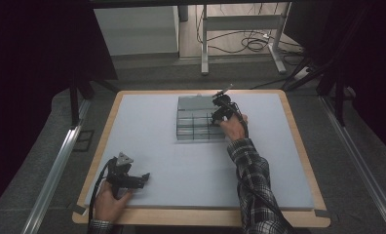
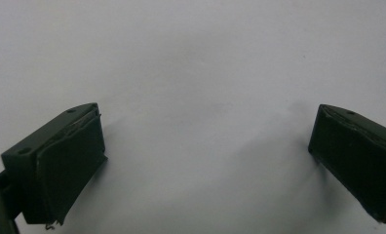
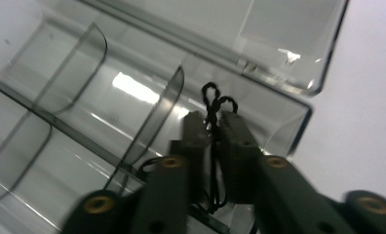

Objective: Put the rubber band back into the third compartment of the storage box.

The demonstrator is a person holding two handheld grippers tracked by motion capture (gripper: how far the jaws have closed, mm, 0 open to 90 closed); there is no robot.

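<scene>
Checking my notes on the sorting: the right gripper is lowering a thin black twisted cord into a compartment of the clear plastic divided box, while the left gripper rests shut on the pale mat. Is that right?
One slip: the left gripper isn't shut. The left gripper view shows its fingers wide apart over the pale mat, nothing between them. The rest stands: the right gripper has the thin black twisted cord over a compartment of the clear plastic divided box.

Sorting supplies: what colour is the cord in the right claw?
Black cord; clearest in the right gripper view.
</scene>
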